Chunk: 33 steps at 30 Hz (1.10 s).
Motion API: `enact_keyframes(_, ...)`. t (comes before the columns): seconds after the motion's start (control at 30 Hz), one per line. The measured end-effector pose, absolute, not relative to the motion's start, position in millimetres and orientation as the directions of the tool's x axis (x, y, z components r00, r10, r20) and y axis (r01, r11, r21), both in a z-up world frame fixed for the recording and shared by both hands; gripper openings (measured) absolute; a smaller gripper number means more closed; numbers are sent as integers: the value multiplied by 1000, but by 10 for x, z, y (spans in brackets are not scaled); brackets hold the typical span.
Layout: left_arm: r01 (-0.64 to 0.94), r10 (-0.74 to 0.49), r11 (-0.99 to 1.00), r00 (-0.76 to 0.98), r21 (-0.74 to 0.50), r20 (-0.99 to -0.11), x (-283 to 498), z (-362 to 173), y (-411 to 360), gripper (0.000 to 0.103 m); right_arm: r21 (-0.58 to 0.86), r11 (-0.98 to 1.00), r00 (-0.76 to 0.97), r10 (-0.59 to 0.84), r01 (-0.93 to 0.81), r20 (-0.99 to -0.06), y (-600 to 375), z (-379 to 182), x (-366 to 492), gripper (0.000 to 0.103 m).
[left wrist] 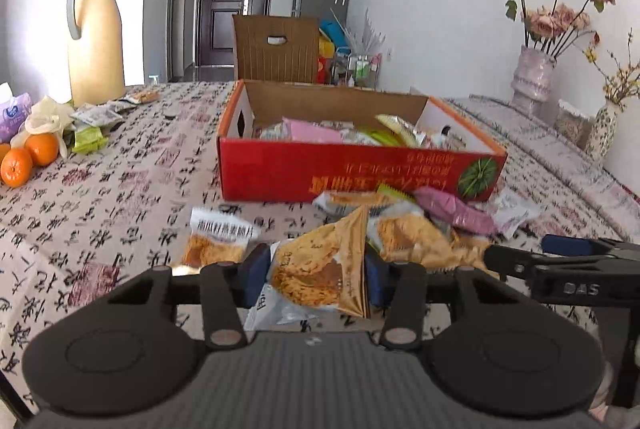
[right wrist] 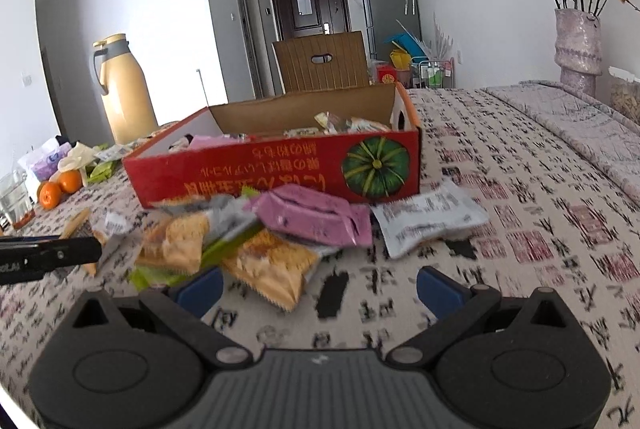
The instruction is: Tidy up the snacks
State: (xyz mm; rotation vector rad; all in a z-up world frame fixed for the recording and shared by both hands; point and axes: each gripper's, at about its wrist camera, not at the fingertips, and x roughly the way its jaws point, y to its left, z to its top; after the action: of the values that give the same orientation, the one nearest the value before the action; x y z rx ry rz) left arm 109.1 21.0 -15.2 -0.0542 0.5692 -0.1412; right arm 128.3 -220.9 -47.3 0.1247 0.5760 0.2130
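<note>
Currently left gripper (left wrist: 316, 271) fingers clamp an orange snack packet (left wrist: 320, 269); right gripper (right wrist: 318, 287) fingers spread wide over the counter (right wrist: 520, 189), near the red box (right wrist: 280, 173).

Both tools look alike. The left tongs (left wrist: 316, 271) have matte black link arms with silver rivets, blue pads and a ribbed grey body flanked by round black discs. The right tongs (right wrist: 318, 289) match, with pale embossed lettering on one arm.

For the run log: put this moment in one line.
left gripper: shut on orange packet | right gripper: open, holds nothing | pile: before red box | box: partly filled
</note>
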Motion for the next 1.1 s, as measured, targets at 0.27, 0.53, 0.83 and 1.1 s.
enact_keyframes(0.27,88,-133,990,830,-109,-542,1195,-150,231,48,163,983,794,161,-79,-586,-1973,-494,1727,97)
enact_keyframes(0.53,95,-149,988,824,-125,-547,1246,-176,255,41,93,992,770,125,-85,-625,-1900,-603,1700,63)
enact_keyframes(0.83,98,-153,987,817,-129,-556,1253,-220,247,32,65,984,781,172,-167,-601,-1965,-597,1366,43)
enact_keyframes(1.1,112,-159,987,816,-118,-556,1229,-208,194,15,99,980,802,199,-174,-563,-2118,-516,1173,42)
